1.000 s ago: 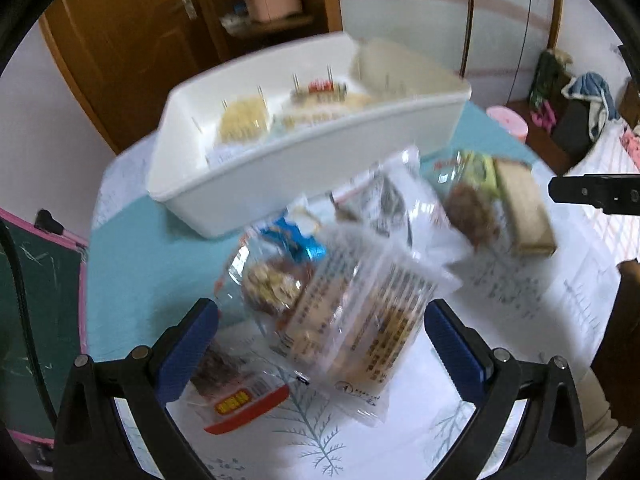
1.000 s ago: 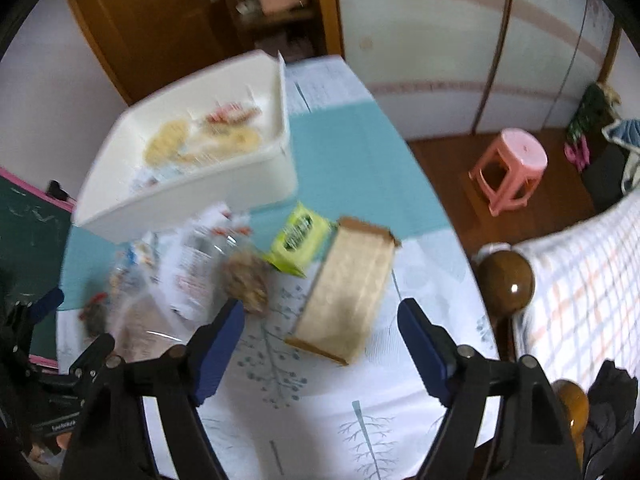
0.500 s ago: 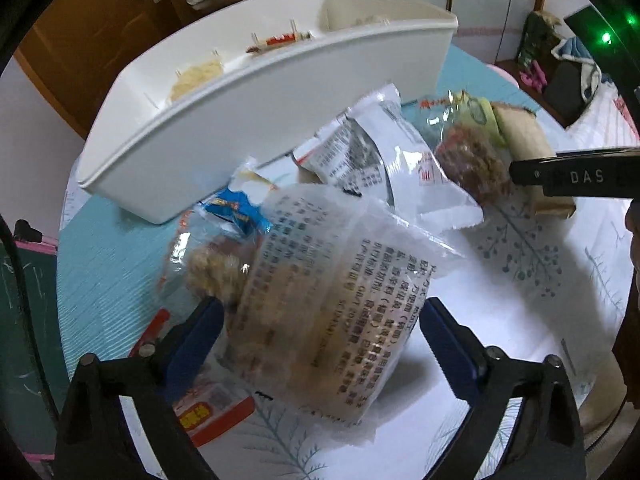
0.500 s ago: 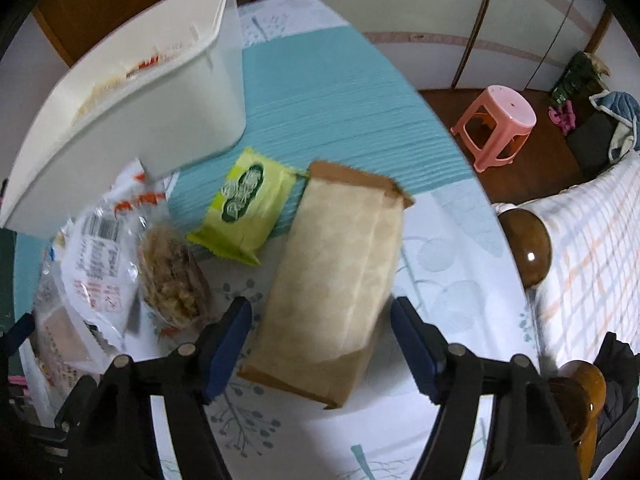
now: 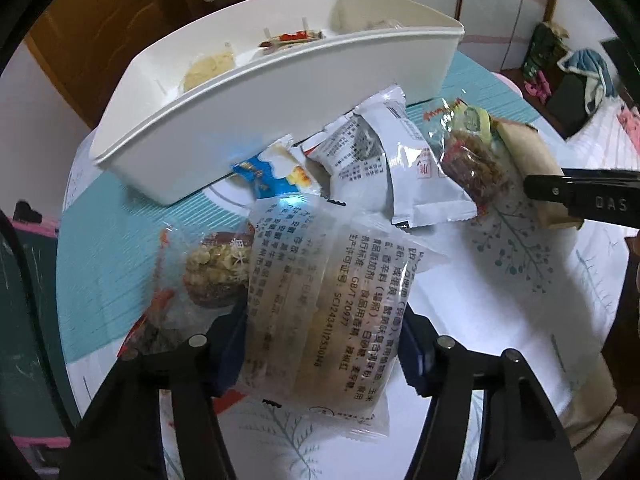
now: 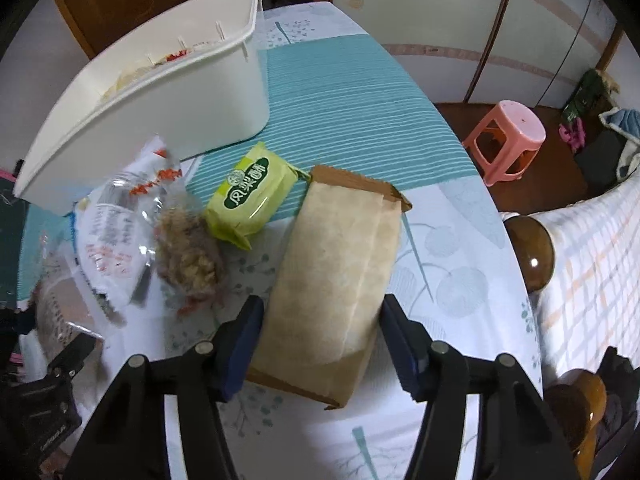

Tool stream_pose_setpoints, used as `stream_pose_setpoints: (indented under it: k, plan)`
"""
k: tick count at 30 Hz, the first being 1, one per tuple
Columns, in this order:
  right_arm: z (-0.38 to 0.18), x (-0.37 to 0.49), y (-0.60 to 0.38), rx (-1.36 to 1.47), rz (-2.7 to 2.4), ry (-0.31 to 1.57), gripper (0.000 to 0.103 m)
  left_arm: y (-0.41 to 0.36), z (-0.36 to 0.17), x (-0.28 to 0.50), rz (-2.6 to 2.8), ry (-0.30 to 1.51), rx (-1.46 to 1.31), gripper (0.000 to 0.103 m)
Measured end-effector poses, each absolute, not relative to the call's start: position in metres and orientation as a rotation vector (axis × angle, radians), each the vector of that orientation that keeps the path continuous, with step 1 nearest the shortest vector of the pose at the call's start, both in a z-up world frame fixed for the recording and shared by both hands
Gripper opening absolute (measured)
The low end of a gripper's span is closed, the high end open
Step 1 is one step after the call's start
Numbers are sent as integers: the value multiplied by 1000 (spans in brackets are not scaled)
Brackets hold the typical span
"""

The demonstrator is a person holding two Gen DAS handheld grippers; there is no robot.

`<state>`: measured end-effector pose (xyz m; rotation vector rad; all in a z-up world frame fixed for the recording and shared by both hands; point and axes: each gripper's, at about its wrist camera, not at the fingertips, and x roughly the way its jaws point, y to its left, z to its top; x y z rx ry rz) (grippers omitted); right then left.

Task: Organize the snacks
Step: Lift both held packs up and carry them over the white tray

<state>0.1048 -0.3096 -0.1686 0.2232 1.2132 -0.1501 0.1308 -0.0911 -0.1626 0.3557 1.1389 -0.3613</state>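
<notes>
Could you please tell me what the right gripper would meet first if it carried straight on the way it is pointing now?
The right gripper would meet the brown paper packet, which already lies between its closing jaws. Beneath it is the table.

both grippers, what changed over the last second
Both came down onto the snack pile and their jaws have been closing. The left gripper now has the clear printed cracker packet between its pads, which touch its sides. The right gripper straddles the tan paper packet, with a small gap still at its right pad. The white bin, green packet and other snacks lie where they were.
</notes>
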Motion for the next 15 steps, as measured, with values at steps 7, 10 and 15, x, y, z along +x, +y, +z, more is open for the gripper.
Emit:
stream_pose_setpoints:
  k: [7,10,15]
  plan:
    - [-130,93,-309,276,-93,1115,56,-67,-130,116,-363,1132,246,62]
    - [-111,94,-296,265,-43,1067,55,-56,-109,115,-357,1104,201,62]
    - [-73,100,-271,219,56,971,54,-34,-61,126,-355,1024,107,62]
